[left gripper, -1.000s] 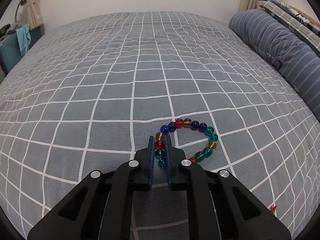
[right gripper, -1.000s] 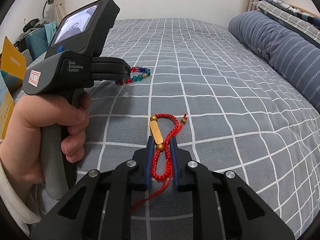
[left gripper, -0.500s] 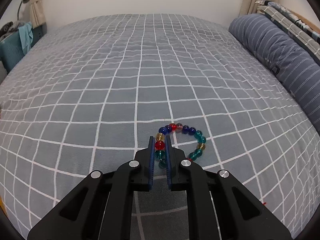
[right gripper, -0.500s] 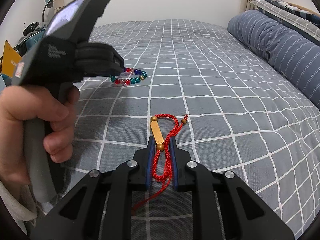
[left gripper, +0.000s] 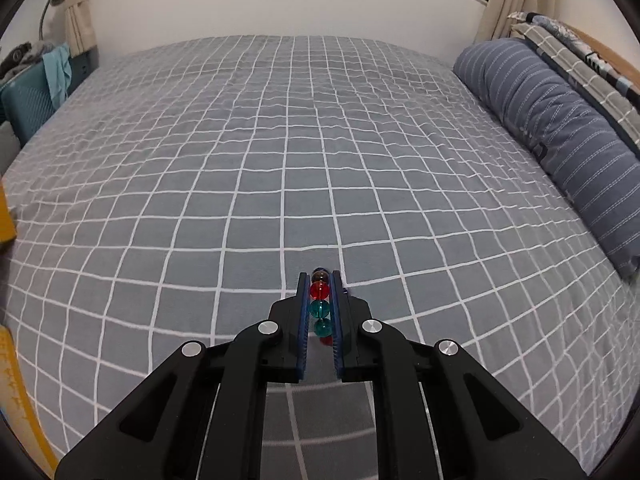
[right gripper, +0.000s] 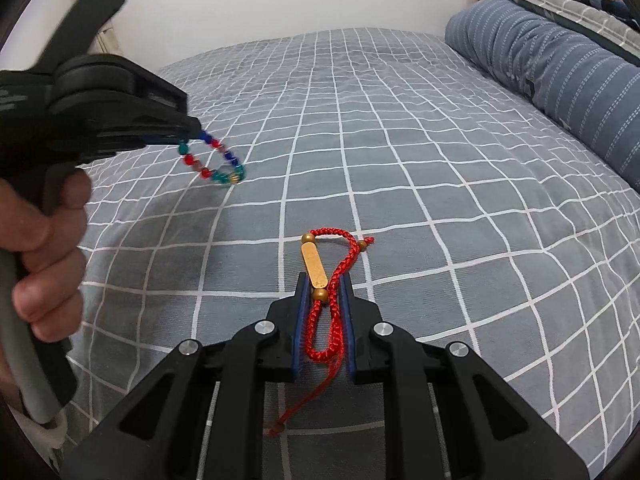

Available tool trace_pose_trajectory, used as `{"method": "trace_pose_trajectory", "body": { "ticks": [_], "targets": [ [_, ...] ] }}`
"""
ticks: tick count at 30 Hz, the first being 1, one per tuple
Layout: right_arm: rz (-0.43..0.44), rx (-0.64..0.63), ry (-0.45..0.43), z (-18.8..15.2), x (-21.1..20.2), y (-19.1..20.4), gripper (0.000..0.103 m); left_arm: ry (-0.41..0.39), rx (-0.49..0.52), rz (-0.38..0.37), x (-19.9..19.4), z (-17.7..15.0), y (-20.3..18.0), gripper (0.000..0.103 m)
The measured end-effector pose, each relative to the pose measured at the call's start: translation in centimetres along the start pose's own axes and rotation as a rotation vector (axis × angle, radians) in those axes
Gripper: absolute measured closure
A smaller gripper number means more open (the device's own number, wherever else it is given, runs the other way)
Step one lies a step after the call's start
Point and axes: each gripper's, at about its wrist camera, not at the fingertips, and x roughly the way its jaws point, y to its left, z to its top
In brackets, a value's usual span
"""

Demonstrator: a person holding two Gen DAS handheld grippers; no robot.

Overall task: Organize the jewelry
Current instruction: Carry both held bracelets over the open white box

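Observation:
My left gripper (left gripper: 319, 280) is shut on a bracelet of red, teal, blue and amber glass beads (left gripper: 320, 300). In the right wrist view the left gripper (right gripper: 191, 130) holds the bead bracelet (right gripper: 214, 166) in the air above the grey checked bedspread (right gripper: 400, 168). My right gripper (right gripper: 323, 280) is closed on a red braided cord bracelet (right gripper: 326, 320) with a gold bar (right gripper: 315, 266) and gold beads. The cord's far loop lies on the bed and its tail trails back under the gripper.
A blue striped bolster pillow (left gripper: 560, 136) and folded checked bedding (left gripper: 580, 52) lie along the right edge of the bed. A teal case with a cloth (left gripper: 40, 88) stands at the far left. A yellow box edge (left gripper: 16, 392) shows at the near left.
My left gripper has lifted the bead bracelet off the bedspread, so it now hangs from the jaws. My right gripper has stayed in place on the red cord bracelet.

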Motion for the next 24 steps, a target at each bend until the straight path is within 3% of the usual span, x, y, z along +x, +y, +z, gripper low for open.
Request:
{"method": "trace_pose_trajectory", "body": {
  "ticks": [2, 24],
  "targets": [
    [-0.004, -0.005, 0.002, 0.1, -0.1, -0.1, 0.089, 0.002, -0.010, -0.028, -0.6, 0.0, 0.1, 0.094],
    [-0.002, -0.046, -0.018, 2.4, -3.3, 1.2, 0.089, -0.033, 0.024, -0.026, -8.2, -1.6, 0.5, 0.094]
  ]
}}
